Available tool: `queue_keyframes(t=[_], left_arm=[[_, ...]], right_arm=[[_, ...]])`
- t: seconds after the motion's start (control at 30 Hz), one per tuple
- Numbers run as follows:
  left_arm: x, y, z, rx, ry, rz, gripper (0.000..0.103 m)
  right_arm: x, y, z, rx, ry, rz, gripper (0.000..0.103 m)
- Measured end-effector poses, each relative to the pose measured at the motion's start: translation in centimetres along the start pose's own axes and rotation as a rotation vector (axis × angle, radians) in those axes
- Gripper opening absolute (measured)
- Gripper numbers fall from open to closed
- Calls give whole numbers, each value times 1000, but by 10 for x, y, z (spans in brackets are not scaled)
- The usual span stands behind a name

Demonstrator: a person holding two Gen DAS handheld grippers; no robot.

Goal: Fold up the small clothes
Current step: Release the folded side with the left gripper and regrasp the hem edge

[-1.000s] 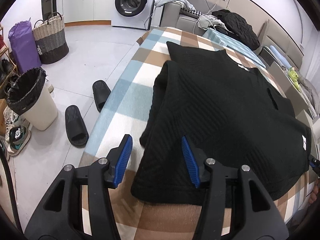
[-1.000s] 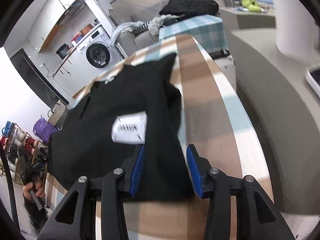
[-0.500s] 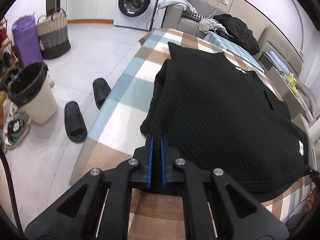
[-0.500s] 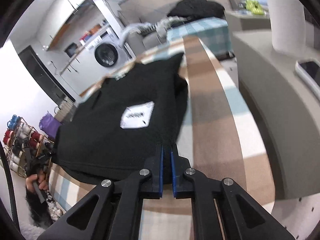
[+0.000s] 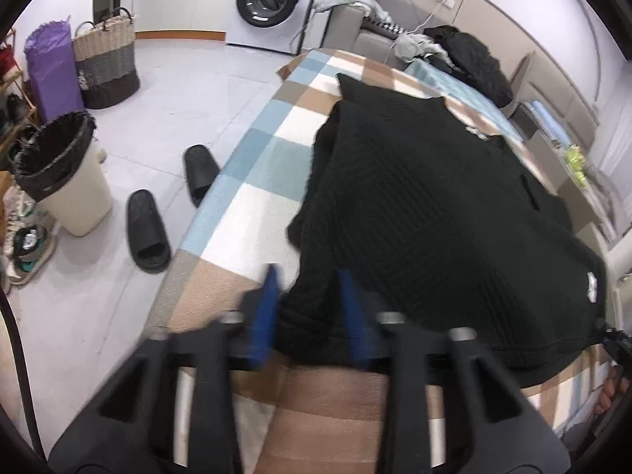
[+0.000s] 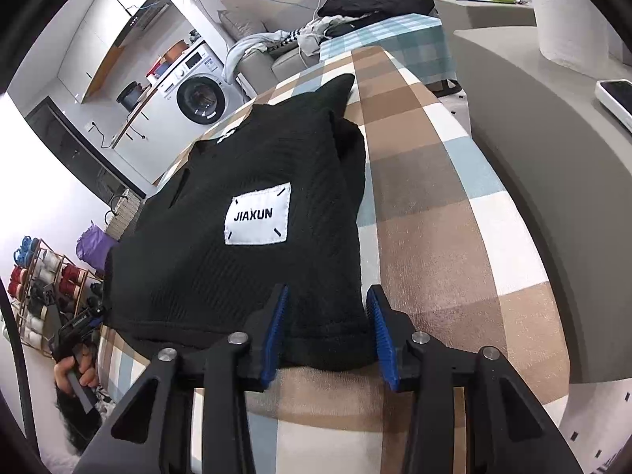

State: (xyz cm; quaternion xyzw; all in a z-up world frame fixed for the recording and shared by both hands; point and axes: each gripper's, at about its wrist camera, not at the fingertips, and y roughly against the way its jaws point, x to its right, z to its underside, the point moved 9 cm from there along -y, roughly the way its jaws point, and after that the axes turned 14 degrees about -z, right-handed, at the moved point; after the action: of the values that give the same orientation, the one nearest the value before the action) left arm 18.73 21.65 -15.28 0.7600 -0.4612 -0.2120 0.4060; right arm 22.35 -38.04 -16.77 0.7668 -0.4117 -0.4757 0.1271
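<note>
A black knit garment (image 5: pixel 426 213) lies folded on a checked table cover (image 5: pixel 252 181). It has a white JIAXUN label (image 6: pixel 258 215) in the right wrist view, where the garment (image 6: pixel 245 245) fills the middle. My left gripper (image 5: pixel 310 312) is open, its blue fingers either side of the garment's near left corner. My right gripper (image 6: pixel 326 331) is open, its fingers either side of the near right corner. Neither holds the cloth.
Left of the table on the floor are two black slippers (image 5: pixel 148 233), a lined bin (image 5: pixel 63 173) and a wicker basket (image 5: pixel 106 63). A washing machine (image 5: pixel 272 0) stands behind. A grey ledge (image 6: pixel 553 158) with a phone (image 6: pixel 616 98) runs along the right.
Both grippers were open, shut on the garment's near corners half a second ago, and have now opened again and let go. The garment lies a little flatter.
</note>
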Motion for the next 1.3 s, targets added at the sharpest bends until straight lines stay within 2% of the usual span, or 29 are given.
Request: queue_keyframes(t=[0.07,0.1,0.17,0.4,0.53,0.63,0.7,0.8,0.83,0.9,0.93,0.97,1.03,1.07,1.1,1.17,1.3], left_arm=[[-1,3,-5,20,9,-1,6],[-2,4,-7,24,17,4,5],[-4,8,-13,36,47,19,4],[-8,38,-50,145,129,64,3],[-1,49,-87,211,143,68,2],[9,47,-121,247,150,63,0],[13,42,-144,273,149,33,0],[18,25,-172,271,146,-2,0],[20,17,-176,252,143,-11,0],[23,7,-176,214,140,2,0],[23,4,-172,200,133,6,0],[23,1,-167,191,125,-2,0],[21,-7,-148,155,89,-20,5],[19,-10,-135,130,80,-23,17],[18,-12,-127,115,77,-19,34],[22,-19,-106,68,66,12,51],[37,-35,-80,11,8,20,54]], right_arm=[[-6,-1,-1,0,29,-10,18],[-9,0,-3,5,49,-1,12],[-14,3,-6,19,44,-33,8],[-45,38,-38,209,74,-210,6],[-51,42,-69,270,55,-224,6],[-45,35,-101,304,12,-187,6],[-35,29,-123,337,-36,-133,6],[-21,20,-155,401,-64,-48,6],[-13,15,-161,408,-82,4,6],[-1,4,-162,370,-86,83,6],[5,-5,-157,314,-84,102,6],[9,-11,-150,264,-90,108,12],[18,-17,-131,199,-99,102,21],[23,-17,-118,180,-107,101,32],[25,-17,-112,170,-115,95,42],[28,-20,-98,135,-122,45,46],[29,-32,-80,81,-97,40,54]])
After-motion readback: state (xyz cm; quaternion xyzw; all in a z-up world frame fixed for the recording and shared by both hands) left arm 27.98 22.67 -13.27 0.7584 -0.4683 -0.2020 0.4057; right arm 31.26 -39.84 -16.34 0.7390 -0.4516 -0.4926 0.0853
